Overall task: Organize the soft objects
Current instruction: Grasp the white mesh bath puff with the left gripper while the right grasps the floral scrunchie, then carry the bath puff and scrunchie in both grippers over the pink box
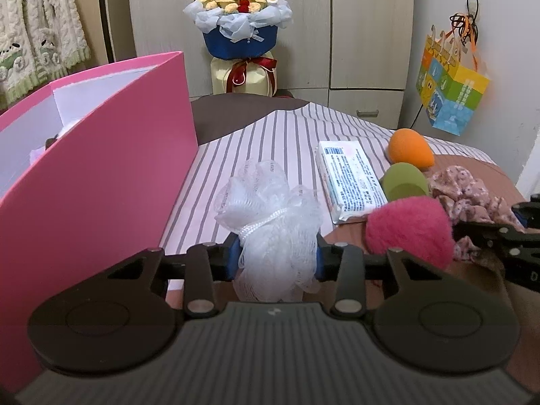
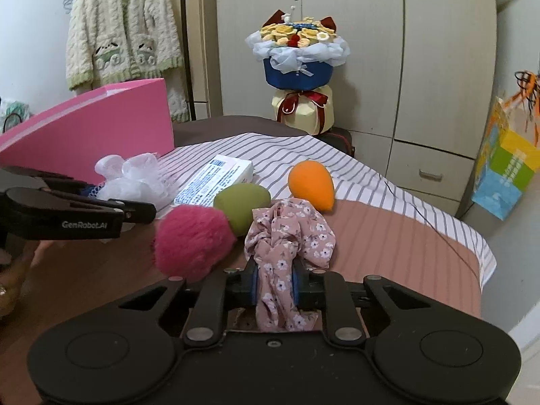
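My left gripper (image 1: 276, 256) is shut on a white mesh bath pouf (image 1: 270, 216), just right of the open pink box (image 1: 101, 168). My right gripper (image 2: 275, 287) is shut on a pink floral scrunchie (image 2: 290, 236) and also shows at the right edge of the left wrist view (image 1: 506, 236). On the bed lie a fuzzy pink ball (image 2: 194, 241), a green sponge (image 2: 243, 206), an orange sponge (image 2: 312, 184) and a white wipes pack (image 2: 216, 177). The left gripper (image 2: 135, 211) with the pouf (image 2: 135, 182) shows at the left of the right wrist view.
The striped sheet (image 1: 256, 135) covers a bed. A flower bouquet (image 1: 239, 27) stands behind it against wardrobe doors. A colourful paper bag (image 1: 449, 94) hangs at the right wall. A fluffy cardigan (image 2: 121, 30) hangs at the left. The pink box's inside holds something white, mostly hidden.
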`<state>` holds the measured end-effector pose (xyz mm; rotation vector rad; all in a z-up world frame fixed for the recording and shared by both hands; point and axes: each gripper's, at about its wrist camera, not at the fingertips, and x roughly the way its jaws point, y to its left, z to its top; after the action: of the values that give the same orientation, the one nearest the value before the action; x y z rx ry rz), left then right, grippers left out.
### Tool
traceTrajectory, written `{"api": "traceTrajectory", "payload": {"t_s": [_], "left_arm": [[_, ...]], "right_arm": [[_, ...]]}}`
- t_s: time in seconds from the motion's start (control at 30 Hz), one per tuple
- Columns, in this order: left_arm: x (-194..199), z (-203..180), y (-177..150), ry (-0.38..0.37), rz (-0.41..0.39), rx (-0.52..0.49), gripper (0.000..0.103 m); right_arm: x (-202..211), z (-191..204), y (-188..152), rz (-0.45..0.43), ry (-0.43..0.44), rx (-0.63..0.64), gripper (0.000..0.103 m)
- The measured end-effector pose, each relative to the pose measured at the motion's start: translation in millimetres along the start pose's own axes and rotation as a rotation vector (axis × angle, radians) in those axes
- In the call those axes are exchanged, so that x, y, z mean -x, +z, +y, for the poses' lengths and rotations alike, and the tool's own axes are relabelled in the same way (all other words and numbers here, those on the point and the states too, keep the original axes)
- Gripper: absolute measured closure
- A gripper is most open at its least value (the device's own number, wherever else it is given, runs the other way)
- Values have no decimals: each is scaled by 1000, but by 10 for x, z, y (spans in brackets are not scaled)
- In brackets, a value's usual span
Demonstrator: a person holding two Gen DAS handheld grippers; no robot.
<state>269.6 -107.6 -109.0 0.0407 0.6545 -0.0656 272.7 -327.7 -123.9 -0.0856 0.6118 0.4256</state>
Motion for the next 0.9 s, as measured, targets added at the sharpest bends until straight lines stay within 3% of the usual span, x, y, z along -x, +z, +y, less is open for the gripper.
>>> {"api": "traceTrajectory", "payload": {"t_s": [0.6, 0.9], "left_arm": [[484, 104, -171, -73, -35, 30, 65], [899, 241, -335, -158, -32, 43, 65]], "right_arm": [[379, 115, -162, -14, -81, -132, 82], [684, 373, -250, -15, -51, -121, 82]]}}
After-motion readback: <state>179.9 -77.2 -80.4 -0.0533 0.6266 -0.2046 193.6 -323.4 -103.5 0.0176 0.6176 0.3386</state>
